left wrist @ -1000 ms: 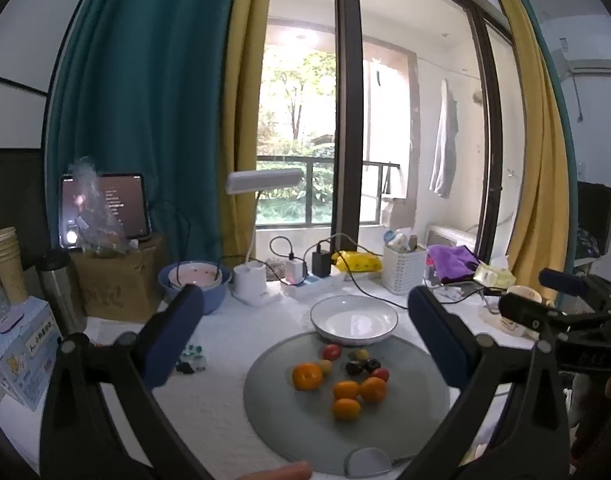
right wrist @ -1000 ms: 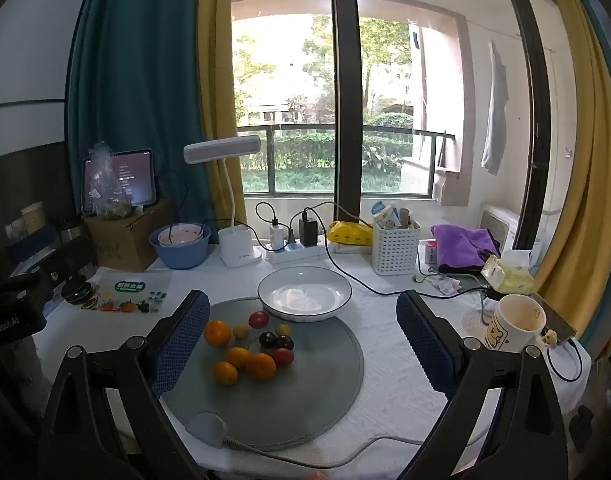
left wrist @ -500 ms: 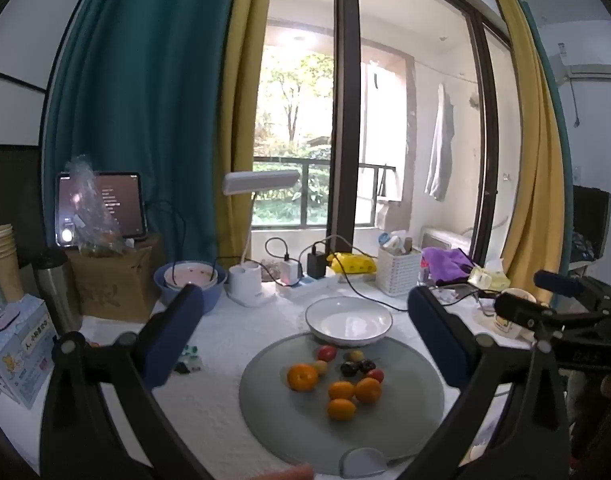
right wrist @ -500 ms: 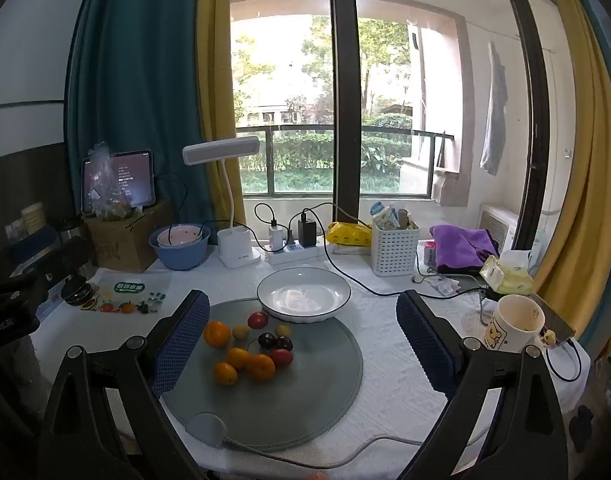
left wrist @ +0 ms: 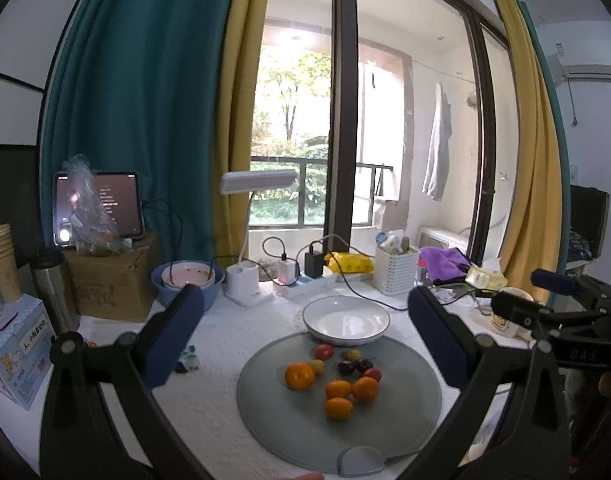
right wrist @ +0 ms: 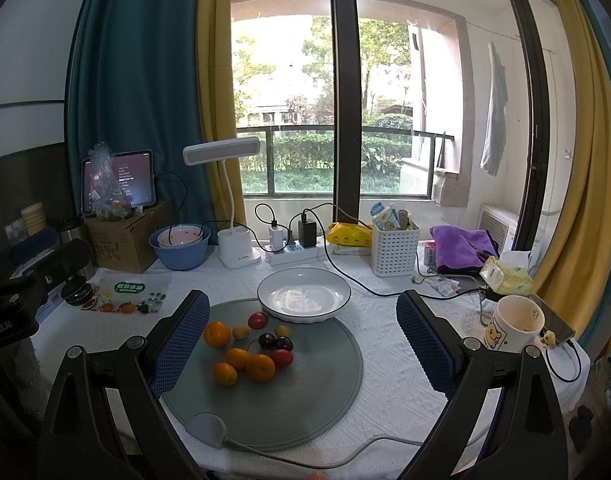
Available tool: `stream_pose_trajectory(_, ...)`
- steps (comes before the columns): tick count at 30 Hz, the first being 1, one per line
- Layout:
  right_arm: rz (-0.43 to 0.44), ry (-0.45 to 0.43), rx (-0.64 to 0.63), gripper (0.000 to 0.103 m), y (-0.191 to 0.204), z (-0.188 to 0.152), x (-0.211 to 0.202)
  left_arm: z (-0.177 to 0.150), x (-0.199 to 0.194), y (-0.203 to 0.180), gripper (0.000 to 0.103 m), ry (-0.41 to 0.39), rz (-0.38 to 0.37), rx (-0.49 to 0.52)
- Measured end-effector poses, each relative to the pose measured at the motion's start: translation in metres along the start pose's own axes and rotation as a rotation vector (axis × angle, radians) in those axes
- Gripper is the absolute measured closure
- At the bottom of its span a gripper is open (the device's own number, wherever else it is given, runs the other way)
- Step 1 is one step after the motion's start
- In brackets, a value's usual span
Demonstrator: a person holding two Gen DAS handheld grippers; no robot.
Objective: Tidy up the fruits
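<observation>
My left tongs [left wrist: 305, 336] and right tongs [right wrist: 301, 336] both hang above the worktop [right wrist: 393, 344] with fingers spread wide — nothing between them. The fruits [right wrist: 249, 350] — oranges, small yellow ones, dark cherries, red tomatoes — lie clustered on the round grey mat [right wrist: 305, 396]. The white bowl [right wrist: 304, 295] sits empty at the mat's far edge, just beyond the fruits.

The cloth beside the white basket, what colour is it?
Purple: the cloth shows best in the right wrist view, right of the basket.
</observation>
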State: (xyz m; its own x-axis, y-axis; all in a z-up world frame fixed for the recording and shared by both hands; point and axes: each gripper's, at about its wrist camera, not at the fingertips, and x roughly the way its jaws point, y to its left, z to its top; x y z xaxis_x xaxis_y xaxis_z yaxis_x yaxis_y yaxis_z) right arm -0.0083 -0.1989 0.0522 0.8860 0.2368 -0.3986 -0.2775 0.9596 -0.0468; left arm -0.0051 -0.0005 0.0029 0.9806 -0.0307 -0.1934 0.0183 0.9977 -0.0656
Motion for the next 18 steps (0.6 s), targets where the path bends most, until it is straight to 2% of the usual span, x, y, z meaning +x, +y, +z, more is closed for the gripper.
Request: stream_pose_trajectory(18,0.000,-0.001,0.000,0.006,-0.0011,0.0003,-0.0007,-0.0012,0.0027,0.0007,0.000,0.005,-0.008,-0.003)
